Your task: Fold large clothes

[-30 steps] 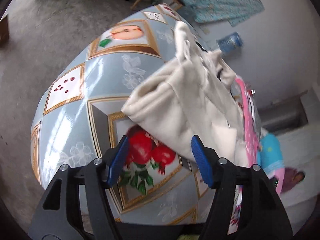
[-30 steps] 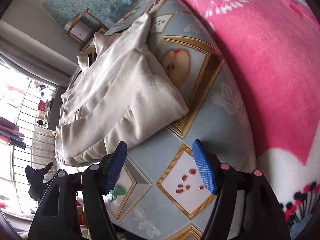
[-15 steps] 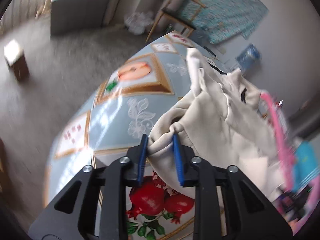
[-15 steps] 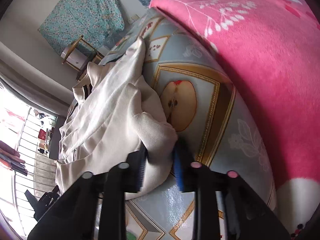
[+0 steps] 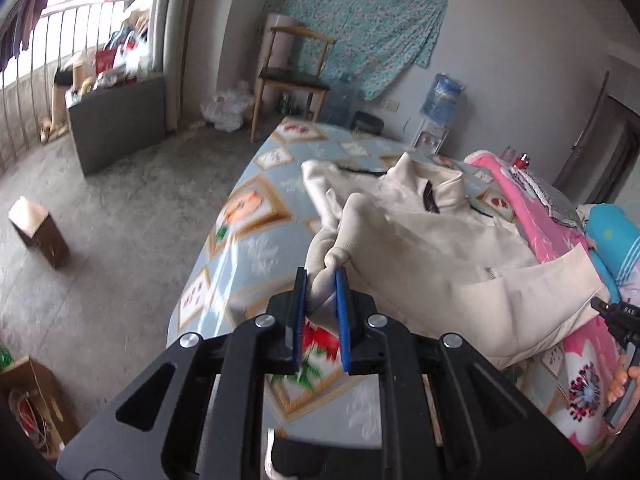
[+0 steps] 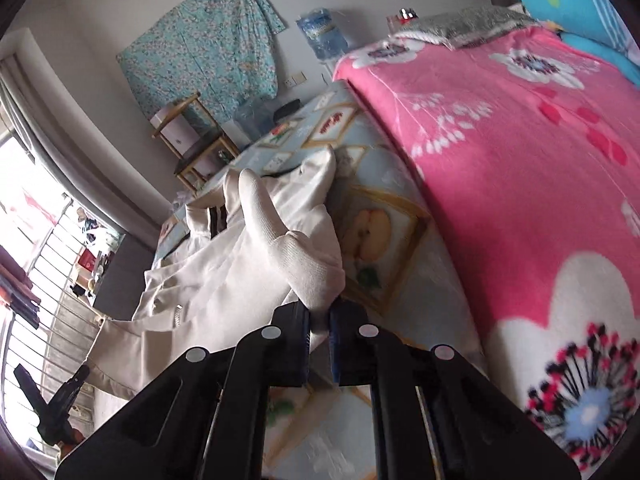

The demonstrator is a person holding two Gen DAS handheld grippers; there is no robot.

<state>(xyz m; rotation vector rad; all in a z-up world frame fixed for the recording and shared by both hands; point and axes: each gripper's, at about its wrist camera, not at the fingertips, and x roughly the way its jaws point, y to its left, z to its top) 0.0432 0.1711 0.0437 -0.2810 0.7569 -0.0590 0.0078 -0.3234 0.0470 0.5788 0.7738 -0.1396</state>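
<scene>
A large cream zip jacket [image 5: 432,244] lies crumpled on a table with a blue fruit-print cloth [image 5: 256,216]. My left gripper [image 5: 320,280] is shut on a bunched cuff of the jacket and holds it lifted above the table. In the right wrist view the jacket [image 6: 208,280] spreads to the left, and my right gripper [image 6: 318,320] is shut on another ribbed cuff of it, raised over the cloth [image 6: 400,280]. The right gripper also shows at the right edge of the left wrist view [image 5: 616,320].
A pink flowered blanket [image 6: 520,168] covers the bed next to the table, with a blue pillow [image 6: 576,8] on it. A wooden chair [image 5: 292,76], a water bottle [image 5: 444,96], a grey box [image 5: 116,120] and cardboard boxes [image 5: 36,232] stand on the concrete floor.
Both grippers went from open beside the jacket to shut on its cuffs, then lifted and pulled back, so the cuffs hang raised and the views tilt up toward the room.
</scene>
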